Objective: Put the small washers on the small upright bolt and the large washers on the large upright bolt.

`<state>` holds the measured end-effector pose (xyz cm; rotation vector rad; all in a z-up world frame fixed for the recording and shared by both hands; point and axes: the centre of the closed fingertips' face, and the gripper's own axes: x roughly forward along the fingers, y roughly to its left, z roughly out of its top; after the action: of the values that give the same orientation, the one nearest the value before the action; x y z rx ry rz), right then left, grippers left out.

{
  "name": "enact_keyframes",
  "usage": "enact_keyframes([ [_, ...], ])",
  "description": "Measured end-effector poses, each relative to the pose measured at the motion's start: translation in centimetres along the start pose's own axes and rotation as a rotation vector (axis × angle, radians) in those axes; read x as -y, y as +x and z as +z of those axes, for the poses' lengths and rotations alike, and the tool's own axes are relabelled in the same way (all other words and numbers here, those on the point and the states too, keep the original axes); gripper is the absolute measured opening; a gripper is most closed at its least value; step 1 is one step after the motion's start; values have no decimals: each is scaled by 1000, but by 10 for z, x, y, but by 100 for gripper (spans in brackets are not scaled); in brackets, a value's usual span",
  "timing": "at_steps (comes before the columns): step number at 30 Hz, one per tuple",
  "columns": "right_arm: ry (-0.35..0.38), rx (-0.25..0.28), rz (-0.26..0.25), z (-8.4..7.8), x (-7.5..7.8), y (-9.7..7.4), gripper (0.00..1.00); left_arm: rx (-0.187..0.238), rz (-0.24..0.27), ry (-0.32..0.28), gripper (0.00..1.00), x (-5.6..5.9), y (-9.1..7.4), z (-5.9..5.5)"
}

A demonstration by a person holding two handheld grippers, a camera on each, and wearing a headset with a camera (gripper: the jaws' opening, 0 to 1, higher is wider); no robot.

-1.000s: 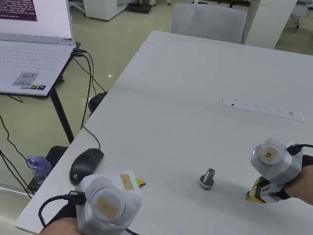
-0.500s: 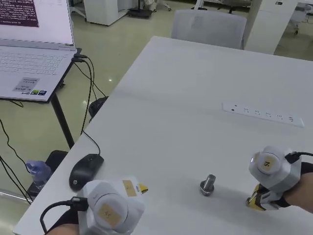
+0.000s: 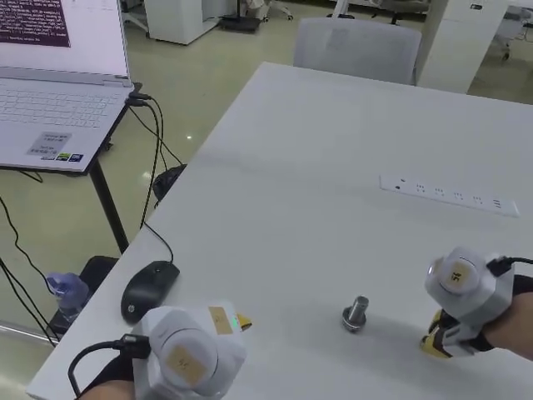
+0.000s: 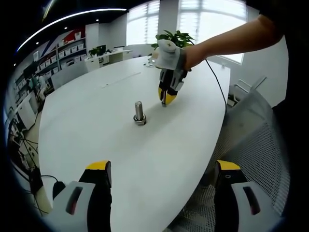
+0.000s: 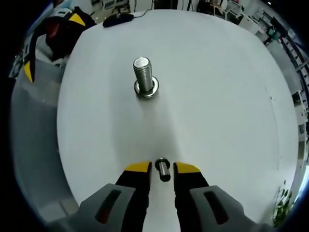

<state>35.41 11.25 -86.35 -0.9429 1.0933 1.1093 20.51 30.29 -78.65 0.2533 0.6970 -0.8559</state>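
Your right gripper [image 5: 162,166] sat narrow astride the small upright grey steel bolt [image 5: 162,170], prob. to steady it; couldn't tell if pinching. Meanwhile left gripper [image 4: 162,166] gaped wide, idle; large threaded silver bolt [image 5: 146,77] stood apart.

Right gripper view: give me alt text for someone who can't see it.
The yellow-tipped fingers of the right gripper sit either side of a small bolt on a white table; whether they touch it is unclear. Further ahead stands a large upright bolt.
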Motion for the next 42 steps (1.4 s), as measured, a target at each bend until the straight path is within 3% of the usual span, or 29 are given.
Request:
enact_keyframes([
  [10, 51, 98, -29, 8, 2, -18, 28, 17, 11, -4, 89, -3, -1, 5],
  [21, 190, 295, -77, 10, -9, -62, 33, 49, 23, -33, 89, -9, -4, 10],
  [26, 245, 391, -61, 7, -28, -78, 35, 62, 26, -38, 89, -8, -7, 11],
  [29, 318, 437, -57, 1, -37, -86, 40, 79, 32, -42, 90, -9, -11, 13],
  [31, 331, 508, -51, 4, -43, -93, 41, 91, 41, -55, 90, -11, -14, 13],
  [33, 357, 530, -50, 0, -48, -97, 43, 97, 48, -65, 90, -13, -16, 13],
  [38, 415, 657, -45, 1, -66, -112, 49, 106, 59, -80, 90, -13, -21, 9],
  [42, 454, 702, -46, -3, -78, -119, 53, 115, 71, -91, 91, -14, -25, 7],
])
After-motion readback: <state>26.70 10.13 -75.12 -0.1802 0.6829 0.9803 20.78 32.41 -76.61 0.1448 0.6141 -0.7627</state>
